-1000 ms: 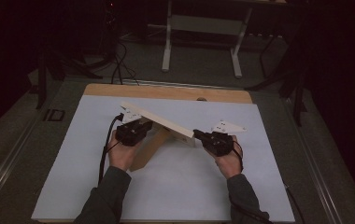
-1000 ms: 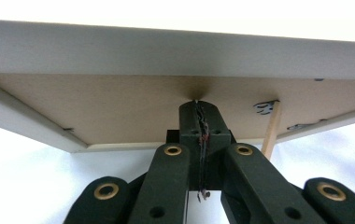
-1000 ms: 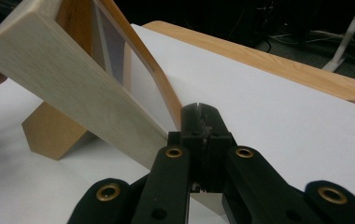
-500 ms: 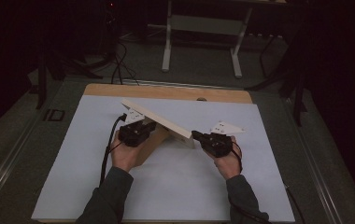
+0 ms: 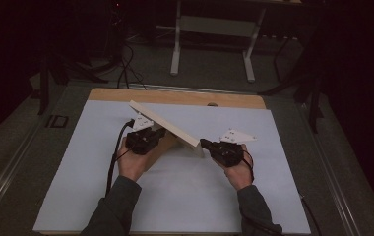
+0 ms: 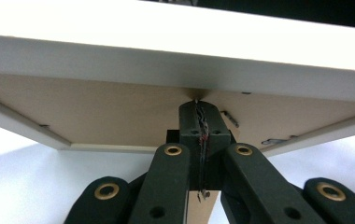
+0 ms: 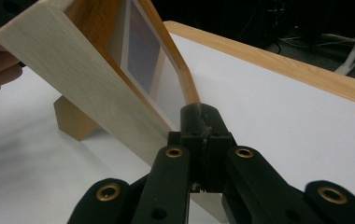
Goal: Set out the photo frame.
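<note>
A pale wooden picture frame [image 5: 168, 124] is held tilted above the white table sheet [image 5: 185, 196], its glass face [image 7: 143, 56] turned toward the right gripper. The tan backing [image 6: 101, 112] fills the top of the left gripper view. My left gripper [image 5: 156, 134] sits under the frame's back, its jaws [image 6: 199, 112] shut on the thin tan back stand [image 6: 202, 205]. That stand [image 7: 73, 122] reaches down to the sheet. My right gripper [image 5: 204, 143] is shut on the frame's lower right rim [image 7: 192, 100], right at the jaw tips [image 7: 202, 116].
The white sheet covers a wooden table whose bare far edge [image 5: 175, 97] shows behind the frame. Beyond it stand a metal table base [image 5: 214, 44] and floor cables [image 5: 126, 64]. Grey rails [image 5: 8, 162] run along the table's sides.
The left hand and the frame's left end have edged slightly to the right. Both grips look the same as before.
</note>
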Tool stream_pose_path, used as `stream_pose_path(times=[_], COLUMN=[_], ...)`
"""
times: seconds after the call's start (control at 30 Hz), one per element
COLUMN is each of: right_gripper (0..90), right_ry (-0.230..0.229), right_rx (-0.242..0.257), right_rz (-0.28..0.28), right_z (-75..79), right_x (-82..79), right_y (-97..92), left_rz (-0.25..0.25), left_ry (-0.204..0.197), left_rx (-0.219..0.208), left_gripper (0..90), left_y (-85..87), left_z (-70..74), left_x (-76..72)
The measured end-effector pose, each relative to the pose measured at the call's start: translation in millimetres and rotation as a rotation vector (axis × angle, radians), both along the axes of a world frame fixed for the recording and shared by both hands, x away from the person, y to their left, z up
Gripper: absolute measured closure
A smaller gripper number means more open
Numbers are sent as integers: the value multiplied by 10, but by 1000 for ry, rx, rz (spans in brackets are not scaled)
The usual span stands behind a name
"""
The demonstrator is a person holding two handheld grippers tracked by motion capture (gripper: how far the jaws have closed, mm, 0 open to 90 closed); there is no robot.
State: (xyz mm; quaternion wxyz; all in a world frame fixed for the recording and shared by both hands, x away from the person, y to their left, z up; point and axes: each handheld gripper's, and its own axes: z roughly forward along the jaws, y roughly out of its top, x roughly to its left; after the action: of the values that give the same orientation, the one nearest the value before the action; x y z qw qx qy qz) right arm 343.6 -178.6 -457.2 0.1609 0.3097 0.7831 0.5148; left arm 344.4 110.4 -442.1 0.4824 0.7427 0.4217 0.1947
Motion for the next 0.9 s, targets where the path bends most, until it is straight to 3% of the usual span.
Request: stream_pose_path(times=[0.9], right_gripper=[898], right_ry=[-7], right_rx=[0], right_rz=[13], right_z=[-4], right_x=[-28], right_y=[23], left_rz=[-23], left_ry=[-1], left_rx=[7], left_gripper=[900], left_y=[-70], left_z=[42], left_x=[-47])
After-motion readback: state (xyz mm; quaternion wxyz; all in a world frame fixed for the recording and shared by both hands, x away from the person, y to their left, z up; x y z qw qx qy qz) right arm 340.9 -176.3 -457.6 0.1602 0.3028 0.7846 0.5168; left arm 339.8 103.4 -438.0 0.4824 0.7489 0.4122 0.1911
